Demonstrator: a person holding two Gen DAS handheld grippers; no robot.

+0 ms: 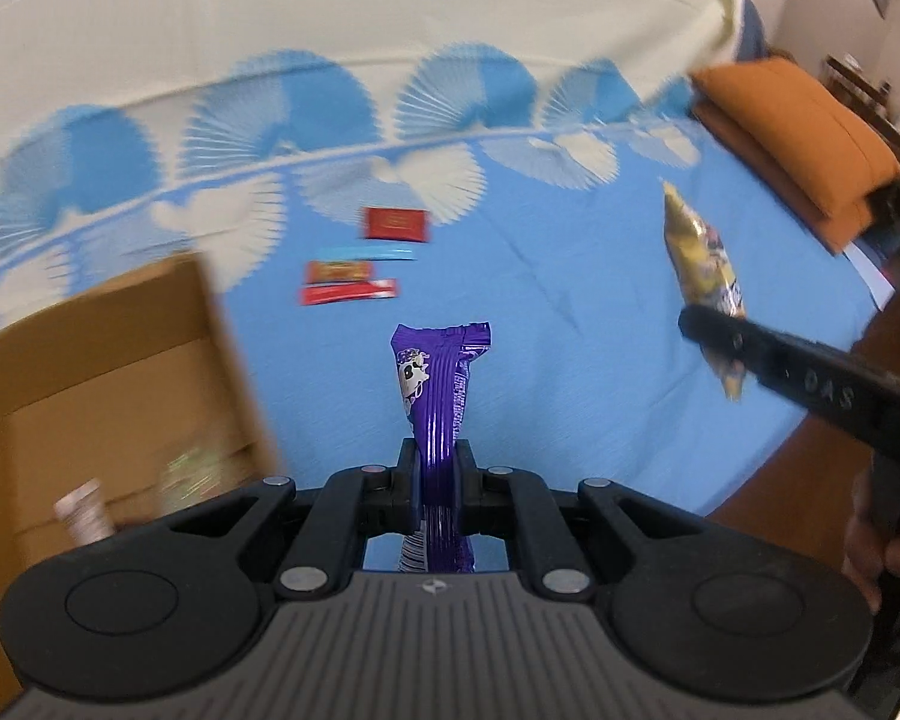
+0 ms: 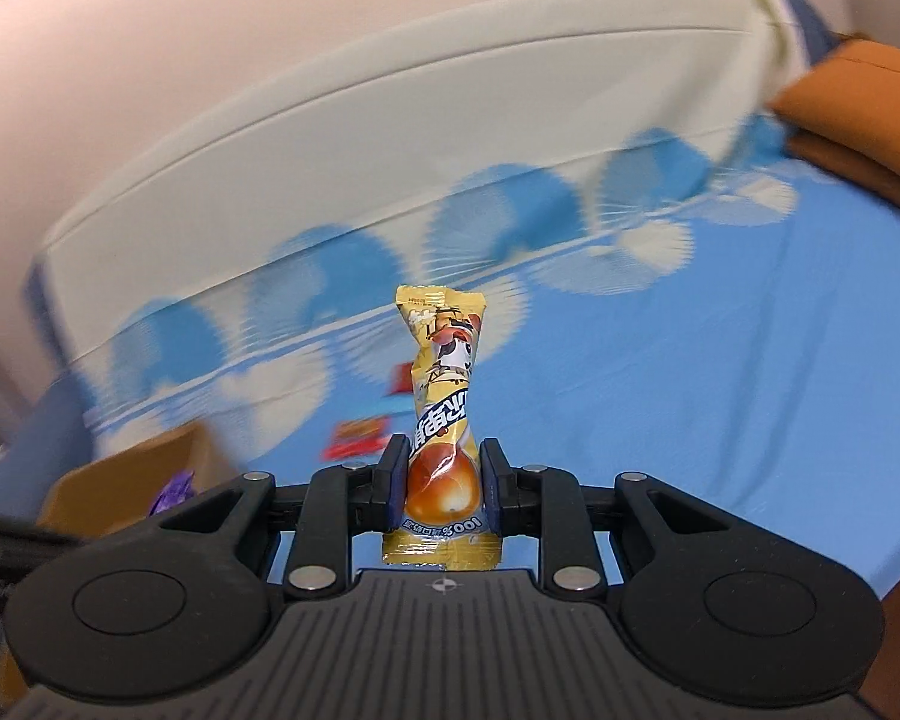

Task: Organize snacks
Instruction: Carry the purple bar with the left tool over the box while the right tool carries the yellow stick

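In the left wrist view, we see our left gripper clenched on a purple snack packet, which stands up edge-on between the two pads, its crimped top above them and its barcode end hanging below. Under it lies a blue bedsheet with a border of white and blue fan shapes. On the sheet ahead of the packet four small snacks lie close together: a red packet farthest off, then a thin blue bar, an orange bar and a red bar. At the left is an open cardboard box, blurred, with a couple of wrapped things inside that we cannot make out. At the right our other gripper holds a yellow packet in the air above the sheet, well apart from the purple one. An orange cushion sits at the far right corner.

In the right wrist view, we see our right gripper grasping the yellow packet near its lower end, the pads pressed on both sides of the bulge there and the packet twisting upward. The blue sheet spreads below. The box shows at the lower left with something purple beside it, and the red and orange snacks lie blurred just left of the packet. The cushion is at the upper right.
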